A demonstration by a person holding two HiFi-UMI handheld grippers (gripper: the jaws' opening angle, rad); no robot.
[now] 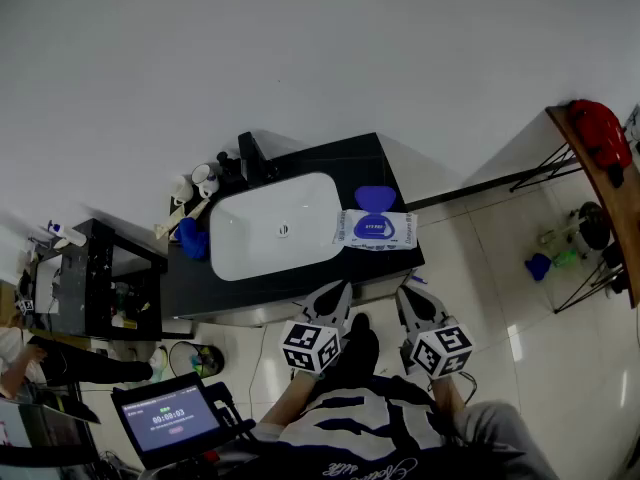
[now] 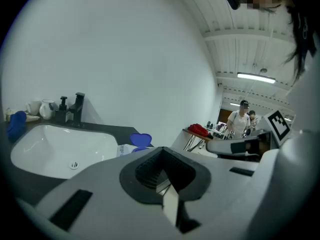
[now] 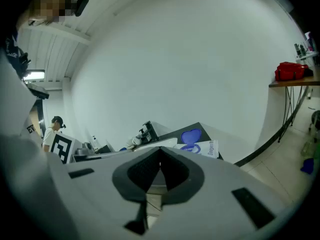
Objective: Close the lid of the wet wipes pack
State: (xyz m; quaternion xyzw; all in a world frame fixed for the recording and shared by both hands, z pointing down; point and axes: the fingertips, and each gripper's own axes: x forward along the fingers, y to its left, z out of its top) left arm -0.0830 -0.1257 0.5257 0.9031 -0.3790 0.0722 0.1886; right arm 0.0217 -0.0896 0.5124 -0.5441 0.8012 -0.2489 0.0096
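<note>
The wet wipes pack point(image 1: 375, 230) sat beside the sink point(image 1: 240, 233), blue lid point(image 1: 374, 198) open: nothing was done yet. The left gripper point(image 1: 335, 293) and right gripper point(image 1: 408, 296) hung short of the sink, jaws pressed together, empty.

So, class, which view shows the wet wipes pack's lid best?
The head view: the blue lid is open, and the whole pack is seen from above. Both gripper views catch it small, from a low angle, with the pack partly cut off.
</note>
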